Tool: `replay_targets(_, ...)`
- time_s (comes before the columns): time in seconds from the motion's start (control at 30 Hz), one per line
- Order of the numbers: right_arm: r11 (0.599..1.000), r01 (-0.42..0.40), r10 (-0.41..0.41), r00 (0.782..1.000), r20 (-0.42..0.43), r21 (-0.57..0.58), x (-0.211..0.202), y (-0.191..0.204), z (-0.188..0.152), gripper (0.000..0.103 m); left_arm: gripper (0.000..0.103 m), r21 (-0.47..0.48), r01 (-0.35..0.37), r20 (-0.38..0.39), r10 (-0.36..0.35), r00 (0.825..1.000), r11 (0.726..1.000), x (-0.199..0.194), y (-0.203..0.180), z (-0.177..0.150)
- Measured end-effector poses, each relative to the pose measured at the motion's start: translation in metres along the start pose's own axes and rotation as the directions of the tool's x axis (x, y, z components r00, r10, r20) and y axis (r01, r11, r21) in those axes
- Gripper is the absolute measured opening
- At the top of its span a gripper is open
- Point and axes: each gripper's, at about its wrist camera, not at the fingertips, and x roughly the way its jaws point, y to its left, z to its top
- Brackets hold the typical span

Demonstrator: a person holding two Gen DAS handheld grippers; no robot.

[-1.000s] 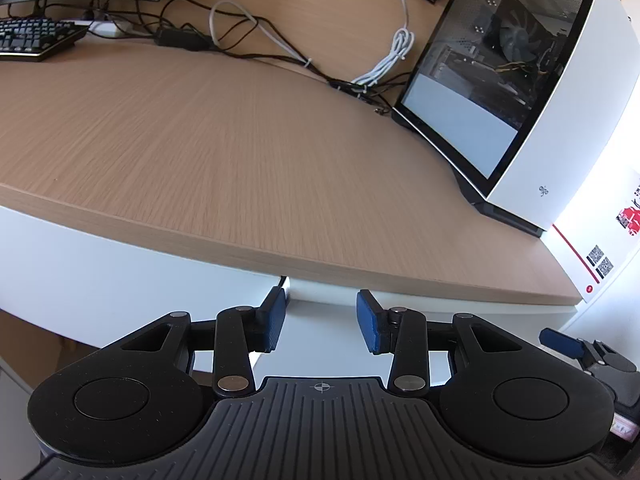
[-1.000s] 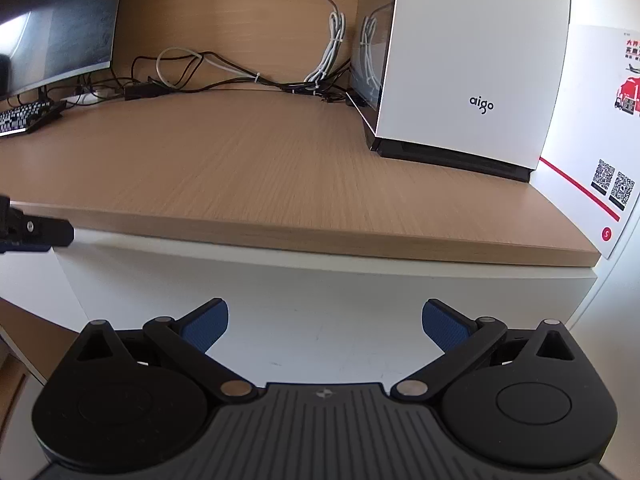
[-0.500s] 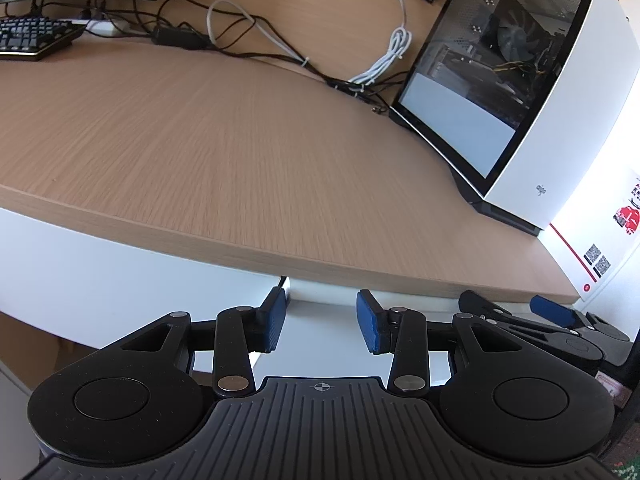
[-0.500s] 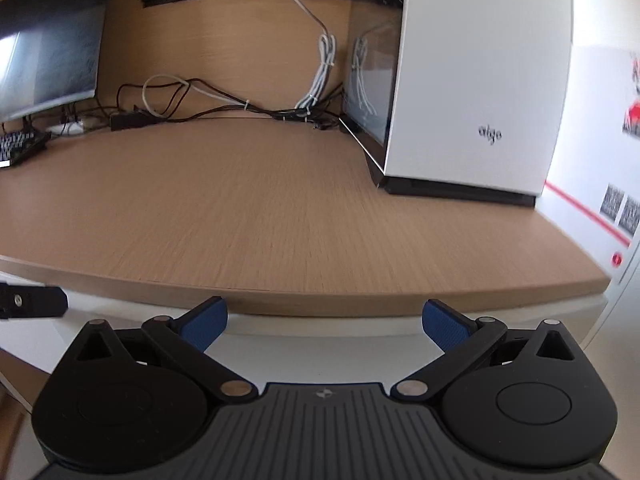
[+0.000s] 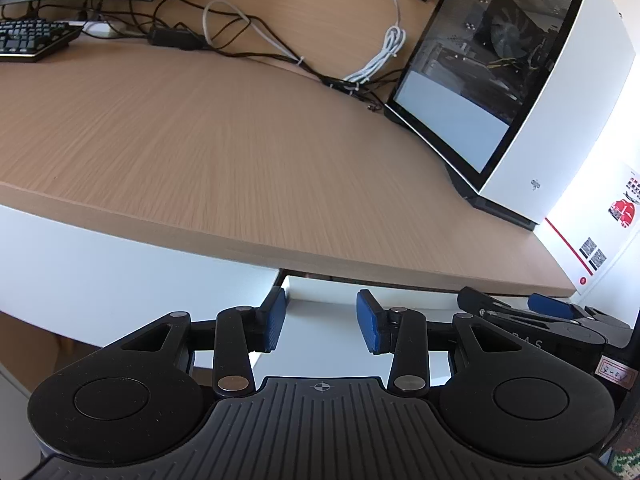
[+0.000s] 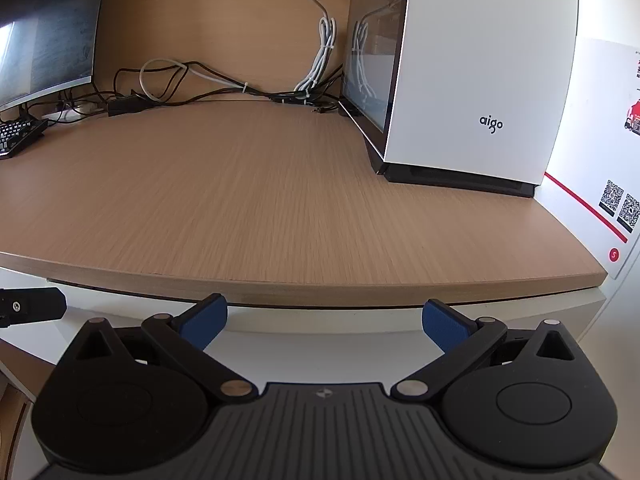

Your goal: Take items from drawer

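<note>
A white drawer front [image 5: 404,300] sits just under the wooden desk top [image 5: 240,152], with a thin dark gap along its upper edge. No drawer contents show. My left gripper [image 5: 322,320] hovers close in front of the drawer's left end, its blue pads partly apart with nothing between them. In the right wrist view, my right gripper [image 6: 324,316] is wide open at the level of the drawer front [image 6: 320,348], just below the desk edge [image 6: 320,292]. The right gripper [image 5: 532,308] also shows at the right of the left wrist view.
A white PC case [image 6: 480,80] with a glass side stands at the desk's back right. Cables [image 5: 240,32] run along the back, and a keyboard [image 5: 28,40] and monitor [image 6: 40,40] are at the left. A white poster with QR codes [image 6: 616,200] leans at the right.
My right gripper has risen and come closer to the desk edge, moving further into the left wrist view from the right. The left gripper has barely moved. Both stay open.
</note>
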Motion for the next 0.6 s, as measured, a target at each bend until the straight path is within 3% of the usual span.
replay_targets(0.17, 1.0, -0.027, 0.026, 0.999, -0.019, -0.002, -0.002, -0.002, 0.004, 0.103, 0.042, 0.007, 0.004, -0.004, -0.004, 1.0, 1.0, -0.002, 0.0, -0.001)
replay_targets(0.27, 1.0, 0.009, -0.009, 1.0, 0.004, -0.029, 0.0, -0.003, 0.004, 0.103, 0.042, 0.009, 0.005, -0.004, -0.005, 1.0, 1.0, -0.002, 0.0, -0.002)
replay_targets(0.6, 0.998, -0.036, 0.038, 0.999, -0.038, 0.049, -0.001, -0.012, -0.003, 0.103, 0.042, 0.011, -0.007, -0.005, 0.007, 1.0, 1.0, -0.005, -0.003, -0.004)
